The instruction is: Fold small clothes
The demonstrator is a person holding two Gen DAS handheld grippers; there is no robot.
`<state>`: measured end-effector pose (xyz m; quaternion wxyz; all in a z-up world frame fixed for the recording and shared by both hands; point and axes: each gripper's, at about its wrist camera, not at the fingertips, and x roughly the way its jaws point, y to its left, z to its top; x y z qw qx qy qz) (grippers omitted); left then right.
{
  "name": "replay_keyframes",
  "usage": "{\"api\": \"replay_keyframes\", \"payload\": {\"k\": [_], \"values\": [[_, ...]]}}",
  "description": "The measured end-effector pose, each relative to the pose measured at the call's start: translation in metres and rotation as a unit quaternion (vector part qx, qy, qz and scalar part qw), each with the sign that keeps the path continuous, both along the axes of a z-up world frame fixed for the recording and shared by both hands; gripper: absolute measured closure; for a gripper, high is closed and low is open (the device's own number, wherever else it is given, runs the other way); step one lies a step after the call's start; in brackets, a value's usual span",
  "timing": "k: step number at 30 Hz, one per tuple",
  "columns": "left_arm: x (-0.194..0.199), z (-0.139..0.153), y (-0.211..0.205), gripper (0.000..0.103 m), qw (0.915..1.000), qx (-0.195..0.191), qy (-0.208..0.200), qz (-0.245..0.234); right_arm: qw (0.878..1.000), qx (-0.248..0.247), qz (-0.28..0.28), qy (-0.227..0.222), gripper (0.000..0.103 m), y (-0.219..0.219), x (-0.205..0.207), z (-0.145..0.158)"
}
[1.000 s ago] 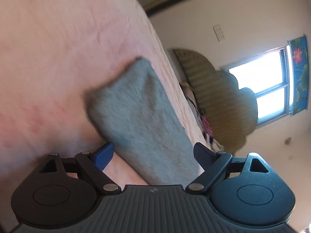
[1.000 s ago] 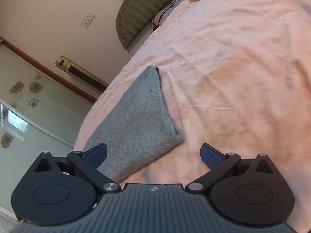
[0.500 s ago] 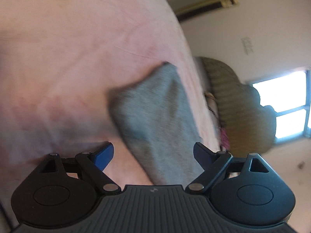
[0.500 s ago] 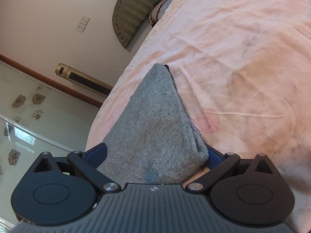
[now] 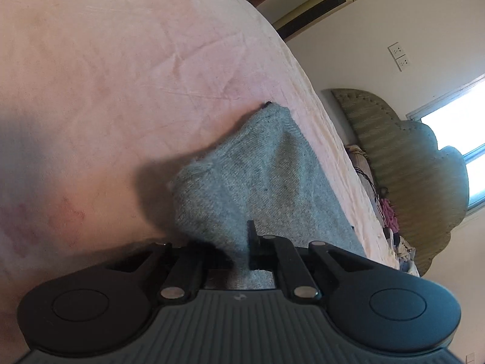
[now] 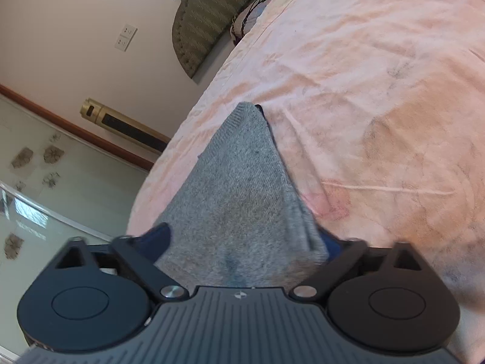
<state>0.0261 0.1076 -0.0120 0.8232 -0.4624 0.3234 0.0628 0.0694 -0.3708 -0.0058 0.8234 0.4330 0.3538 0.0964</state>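
Rumpled pink bedsheet (image 5: 121,75), left tongs (image 5: 239,251) pinching grey knit garment (image 5: 257,182), right tongs (image 6: 242,242) spread.

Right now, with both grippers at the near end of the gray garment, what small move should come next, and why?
Probably close the right gripper: its fingers are open around the gray garment, while the left gripper has already pinched its corner on the pink bedsheet. Then both can lift together.

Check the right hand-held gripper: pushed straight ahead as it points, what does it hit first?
The grey knit garment: it already lies between the open fingers of the right hand-held gripper. Beyond it comes the pink bedsheet, though depth is unclear.
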Motion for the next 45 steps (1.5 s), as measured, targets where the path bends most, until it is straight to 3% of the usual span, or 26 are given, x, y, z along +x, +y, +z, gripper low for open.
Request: {"api": "replay_keyframes", "payload": {"k": [1, 2, 7, 10, 13, 16, 18, 21, 22, 23, 24, 25, 26, 28, 30, 32, 34, 36, 39, 40, 41, 42, 45], "values": [[-0.001, 0.003, 0.000, 0.098, 1.0000, 0.007, -0.002, -0.003, 1.000, 0.009, 0.006, 0.014, 0.079, -0.001, 0.004, -0.006], [-0.003, 0.007, 0.000, 0.098, 0.9999, 0.013, -0.007, -0.004, 1.000, 0.017, 0.007, 0.022, 0.090, -0.003, 0.006, -0.012], [-0.025, 0.040, 0.004, 0.099, 0.9969, 0.025, -0.063, -0.040, 0.999, 0.020, 0.020, -0.027, 0.091, -0.008, -0.007, 0.000], [-0.053, 0.051, 0.011, 0.099, 0.9953, 0.030, -0.072, -0.058, 0.997, 0.019, 0.050, -0.053, 0.091, -0.014, -0.027, 0.021], [-0.089, 0.044, 0.017, 0.099, 0.9943, 0.048, -0.050, -0.081, 0.996, 0.017, 0.077, -0.049, 0.091, -0.026, -0.055, 0.029], [-0.113, 0.025, 0.019, 0.098, 0.9873, 0.083, -0.023, -0.133, 0.995, 0.016, 0.097, -0.011, 0.091, -0.034, -0.081, 0.017], [-0.130, 0.024, 0.020, 0.098, 0.9783, 0.140, -0.030, -0.150, 0.995, 0.015, 0.094, 0.024, 0.087, -0.041, -0.094, 0.001], [-0.141, 0.045, 0.026, 0.093, 0.9621, 0.206, -0.059, -0.169, 0.997, 0.019, 0.066, 0.030, 0.071, -0.058, -0.101, 0.000], [-0.138, 0.054, 0.029, 0.089, 0.9581, 0.221, -0.073, -0.167, 0.999, 0.010, 0.049, 0.016, 0.051, -0.064, -0.100, 0.008], [-0.133, 0.065, 0.031, 0.077, 0.9533, 0.238, -0.092, -0.161, 1.000, -0.009, 0.026, -0.006, 0.023, -0.069, -0.098, 0.018], [-0.122, 0.077, 0.029, 0.069, 0.9460, 0.267, -0.109, -0.147, 0.999, -0.033, 0.002, -0.032, 0.013, -0.070, -0.092, 0.030], [-0.109, 0.087, 0.024, 0.044, 0.9356, 0.303, -0.123, -0.133, 0.997, -0.054, -0.006, -0.058, 0.007, -0.072, -0.082, 0.039], [-0.091, 0.096, 0.017, 0.017, 0.9224, 0.342, -0.129, -0.125, 0.995, -0.071, 0.001, -0.073, 0.010, -0.069, -0.065, 0.047], [-0.051, 0.107, 0.004, 0.014, 0.9035, 0.384, -0.138, -0.132, 0.991, -0.107, 0.024, -0.079, 0.011, -0.057, -0.024, 0.057], [-0.005, 0.107, -0.004, 0.014, 0.8984, 0.373, -0.146, -0.181, 0.980, -0.170, 0.059, -0.079, 0.013, -0.034, 0.019, 0.061], [0.044, 0.094, -0.014, 0.015, 0.8940, 0.375, -0.117, -0.216, 0.962, -0.248, 0.088, -0.077, 0.015, -0.008, 0.056, 0.060], [0.090, 0.077, -0.020, 0.019, 0.8935, 0.364, -0.069, -0.253, 0.945, -0.293, 0.123, -0.073, 0.015, 0.012, 0.088, 0.054], [0.122, 0.059, -0.024, 0.033, 0.8968, 0.342, -0.025, -0.279, 0.934, -0.319, 0.151, -0.050, 0.017, 0.025, 0.116, 0.044], [0.142, 0.042, -0.030, 0.055, 0.8979, 0.313, 0.007, -0.309, 0.930, -0.326, 0.170, -0.018, 0.018, 0.040, 0.145, 0.028], [0.141, 0.041, -0.033, 0.082, 0.8941, 0.325, 0.003, -0.309, 0.930, -0.326, 0.172, -0.023, 0.023, 0.042, 0.148, 0.026], [0.141, 0.042, -0.036, 0.100, 0.8896, 0.337, 0.000, -0.309, 0.927, -0.326, 0.181, -0.035, 0.066, 0.045, 0.148, 0.027], [0.140, 0.044, -0.038, 0.100, 0.8886, 0.344, -0.003, -0.304, 0.926, -0.315, 0.207, -0.033, 0.095, 0.047, 0.150, 0.026], [0.134, 0.057, -0.041, 0.101, 0.8767, 0.383, -0.025, -0.290, 0.923, -0.319, 0.211, -0.043, 0.093, 0.050, 0.148, 0.031]]}}
